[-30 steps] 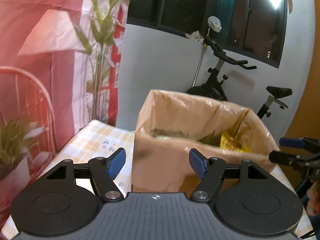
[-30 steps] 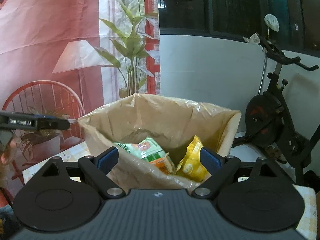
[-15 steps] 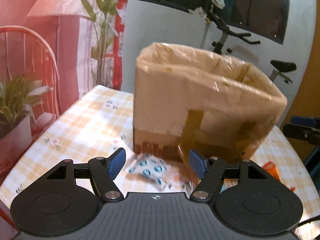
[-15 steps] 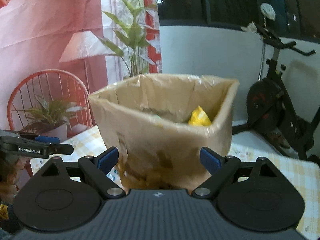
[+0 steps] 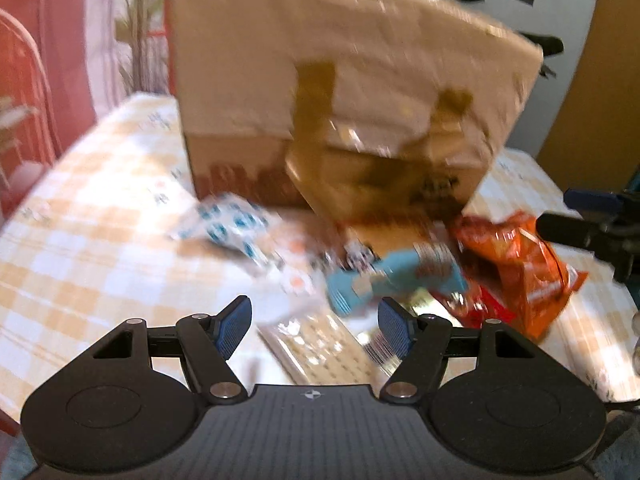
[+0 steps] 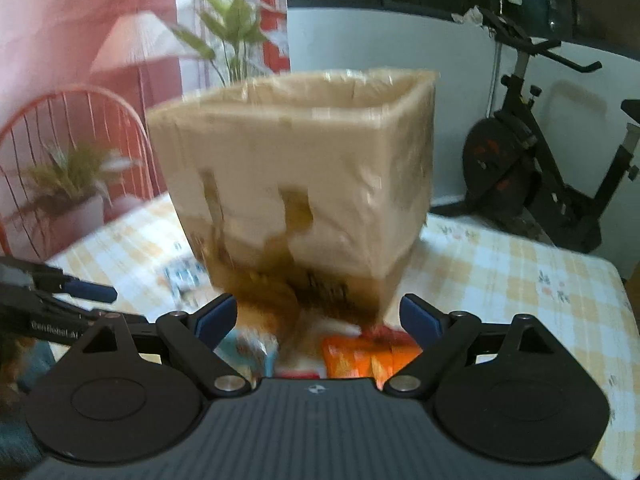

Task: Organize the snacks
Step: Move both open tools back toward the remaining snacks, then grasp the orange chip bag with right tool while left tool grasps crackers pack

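In the left view, your left gripper [image 5: 314,326] stood open and empty; snacks [image 5: 394,276] lay unsorted mid-frame before the box [image 5: 340,92]. In the right view, your right gripper [image 6: 318,318] gaped empty; the orange packet [image 6: 362,354] sat low centre, unpicked.

Left gripper [image 5: 314,326] tilts steeply downward, blue pads apart, nothing between them. Right gripper [image 6: 318,318] angles down too, jaws spread wider, empty.
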Demonstrator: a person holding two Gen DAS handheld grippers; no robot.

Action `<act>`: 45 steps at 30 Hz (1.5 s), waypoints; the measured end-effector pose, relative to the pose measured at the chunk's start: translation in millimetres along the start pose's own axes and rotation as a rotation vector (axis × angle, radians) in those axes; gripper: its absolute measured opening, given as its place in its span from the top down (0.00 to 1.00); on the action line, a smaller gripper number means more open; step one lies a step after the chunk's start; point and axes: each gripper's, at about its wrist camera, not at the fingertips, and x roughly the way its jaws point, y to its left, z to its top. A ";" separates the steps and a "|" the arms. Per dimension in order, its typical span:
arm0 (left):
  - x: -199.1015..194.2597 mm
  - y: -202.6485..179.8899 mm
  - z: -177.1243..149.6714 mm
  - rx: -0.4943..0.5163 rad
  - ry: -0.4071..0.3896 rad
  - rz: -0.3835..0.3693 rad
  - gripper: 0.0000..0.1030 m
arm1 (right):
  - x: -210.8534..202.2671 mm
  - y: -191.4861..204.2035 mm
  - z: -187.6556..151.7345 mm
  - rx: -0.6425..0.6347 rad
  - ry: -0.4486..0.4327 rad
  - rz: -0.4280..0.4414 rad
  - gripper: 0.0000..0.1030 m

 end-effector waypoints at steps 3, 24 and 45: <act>10.3 -7.5 -7.2 0.023 0.036 -0.008 0.30 | 3.0 3.2 -19.2 -0.008 0.027 -0.013 0.13; 33.2 -5.0 -13.9 -0.004 0.100 0.020 0.29 | 33.1 -36.9 -53.1 0.125 0.116 -0.152 0.08; 30.3 -3.9 -16.3 0.002 0.083 0.005 0.40 | 41.7 -16.6 -65.3 -0.017 0.125 -0.157 0.25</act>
